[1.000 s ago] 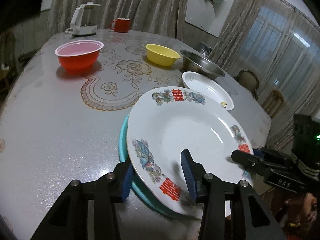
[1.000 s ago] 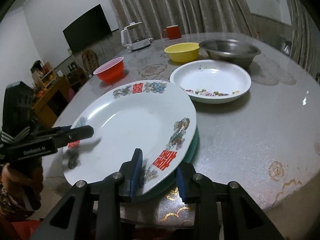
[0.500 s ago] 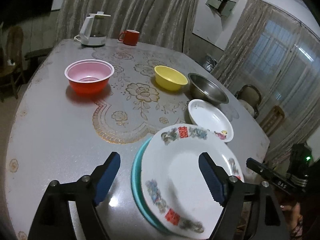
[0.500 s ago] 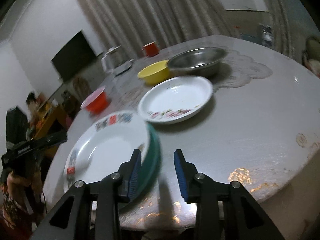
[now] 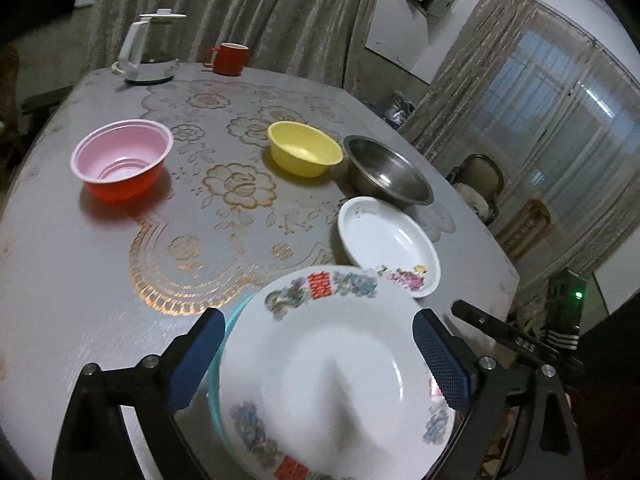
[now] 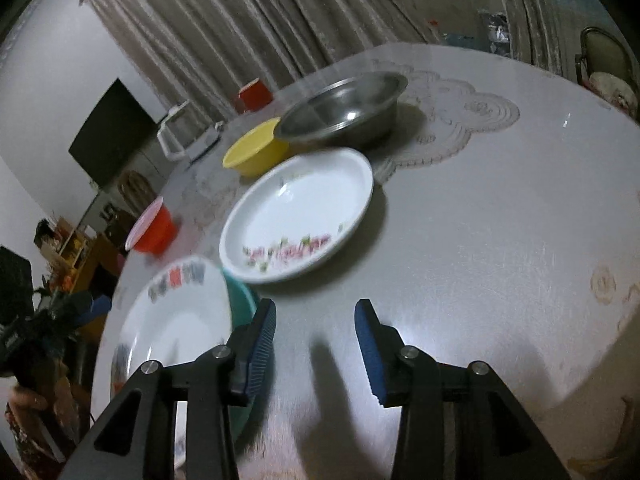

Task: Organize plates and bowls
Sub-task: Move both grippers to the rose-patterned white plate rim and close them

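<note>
The left wrist view looks steeply down from close above the near bench (image 5: pixel 60 280) edge, towards the curtains (image 5: pixel 240 12). The right wrist view, tilted, looks across from the other side. Both share the decorated plate (image 5: pixel 336 380) (image 6: pixel 176 320), white dish (image 5: pixel 384 240) (image 6: pixel 296 208) and bowls.

A red double-happiness character, 囍, stands on the far rim of the large white plate (image 5: pixel 332 380), set between blurred floral patterns; a second red mark on its near rim is cut off and blurred. The right gripper's arm (image 5: pixel 516 344) carries small pale lettering, too blurred to read with certainty. No other writing is legible.
</note>
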A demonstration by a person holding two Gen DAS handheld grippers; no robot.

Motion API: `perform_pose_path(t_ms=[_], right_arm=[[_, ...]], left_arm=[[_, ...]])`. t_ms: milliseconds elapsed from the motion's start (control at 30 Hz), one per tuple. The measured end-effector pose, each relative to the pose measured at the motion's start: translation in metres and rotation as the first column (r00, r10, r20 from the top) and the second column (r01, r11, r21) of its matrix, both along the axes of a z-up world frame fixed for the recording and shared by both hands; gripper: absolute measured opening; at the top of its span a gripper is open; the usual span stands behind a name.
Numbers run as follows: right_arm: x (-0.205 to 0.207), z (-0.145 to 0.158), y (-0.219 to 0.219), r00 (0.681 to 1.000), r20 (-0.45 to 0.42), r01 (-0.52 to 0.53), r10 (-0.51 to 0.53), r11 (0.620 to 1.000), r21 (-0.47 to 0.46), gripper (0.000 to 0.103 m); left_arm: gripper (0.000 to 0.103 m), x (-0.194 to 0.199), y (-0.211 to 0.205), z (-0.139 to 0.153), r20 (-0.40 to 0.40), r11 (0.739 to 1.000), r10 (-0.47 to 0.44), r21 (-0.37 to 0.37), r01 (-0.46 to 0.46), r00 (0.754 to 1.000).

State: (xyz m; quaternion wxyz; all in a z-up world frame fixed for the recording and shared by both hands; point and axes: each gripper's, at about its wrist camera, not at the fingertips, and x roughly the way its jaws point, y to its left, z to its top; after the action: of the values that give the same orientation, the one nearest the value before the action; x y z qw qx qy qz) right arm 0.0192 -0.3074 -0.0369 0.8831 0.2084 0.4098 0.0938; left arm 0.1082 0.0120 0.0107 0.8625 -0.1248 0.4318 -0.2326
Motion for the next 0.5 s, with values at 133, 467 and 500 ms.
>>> perform_pose_path(t_ms=[133,467,500], right_arm=[[0.016,0.009,-0.001,0.999,0.027,0.022,-0.022,0.999,-0.026,0.041],[0.056,0.004,0.001,0.998,-0.003,0.06,-0.06,0.998,-0.012,0.041],[0.058,0.003,0.001,0.998,-0.005,0.064,-0.064,0.998,-0.01,0.042]], left_arm=[[0.096,0.007,-0.004,0.004,-0.01,1.0,-0.019,-0.012,0.019,1.0],[0.096,0.019,-0.014,0.008,-0.038,0.999,-0.045,-0.001,0.045,0.998],[0.096,0.021,-0.015,0.007,-0.047,0.999,-0.044,-0.003,0.044,0.998]])
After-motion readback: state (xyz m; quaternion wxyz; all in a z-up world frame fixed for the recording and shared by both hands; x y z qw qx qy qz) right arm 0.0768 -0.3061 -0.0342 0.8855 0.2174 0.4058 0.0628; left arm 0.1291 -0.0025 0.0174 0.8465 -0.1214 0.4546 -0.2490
